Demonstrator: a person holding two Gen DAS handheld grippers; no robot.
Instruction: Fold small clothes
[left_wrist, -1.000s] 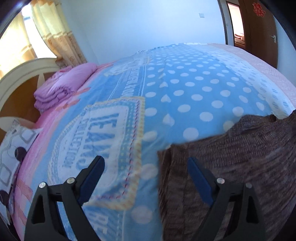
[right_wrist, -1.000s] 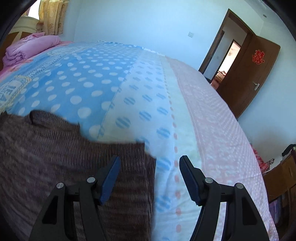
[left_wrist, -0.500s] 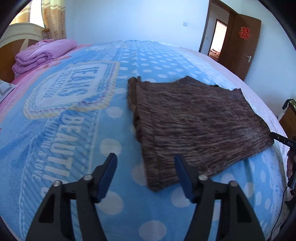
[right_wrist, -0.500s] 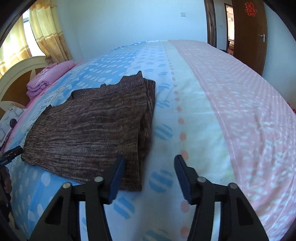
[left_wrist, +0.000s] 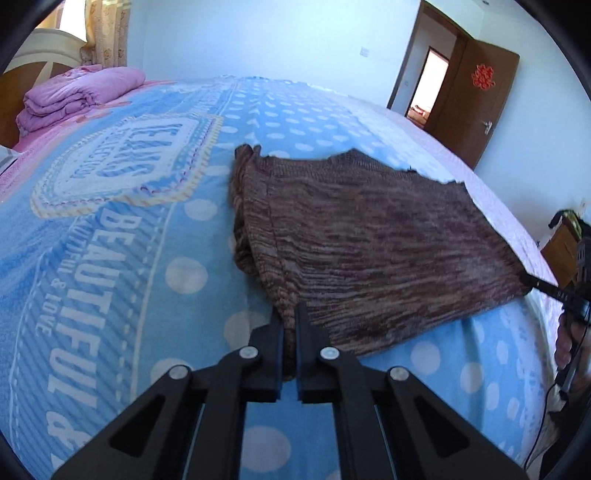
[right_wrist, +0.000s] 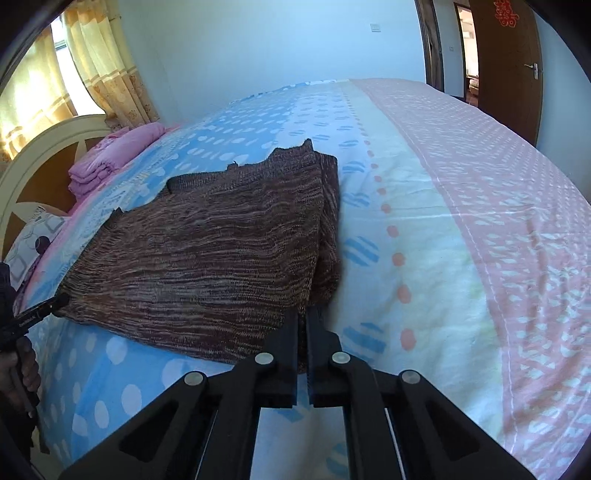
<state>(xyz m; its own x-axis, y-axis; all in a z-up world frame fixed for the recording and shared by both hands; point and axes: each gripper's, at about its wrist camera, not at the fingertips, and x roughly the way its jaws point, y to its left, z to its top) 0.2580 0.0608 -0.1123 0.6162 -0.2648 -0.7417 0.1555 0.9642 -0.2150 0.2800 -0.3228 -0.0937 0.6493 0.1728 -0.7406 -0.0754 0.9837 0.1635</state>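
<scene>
A brown marled knit garment (left_wrist: 369, 243) lies flat on the bed, its side parts folded in under the edges. My left gripper (left_wrist: 289, 314) is shut on the garment's near left corner, with the fabric pinched between the pads. In the right wrist view the same knit garment (right_wrist: 221, 258) spreads to the left, and my right gripper (right_wrist: 302, 314) is shut on its near right corner. The right gripper's tip (left_wrist: 532, 282) shows at the garment's far corner in the left wrist view, and the left gripper's tip (right_wrist: 55, 301) shows likewise in the right wrist view.
The bed cover (left_wrist: 110, 240) is blue with white dots and lettering, turning pink (right_wrist: 498, 203) toward the right side. A folded pink quilt (left_wrist: 77, 96) and a patterned pillow (right_wrist: 33, 240) lie by the headboard (right_wrist: 44, 147). A brown door (left_wrist: 487, 103) stands open beyond the bed. A hand (left_wrist: 567, 343) holds the right gripper.
Both grippers pulled back from the garment's far end to its near edge, tilted down, and closed from wide open onto its two near corners.
</scene>
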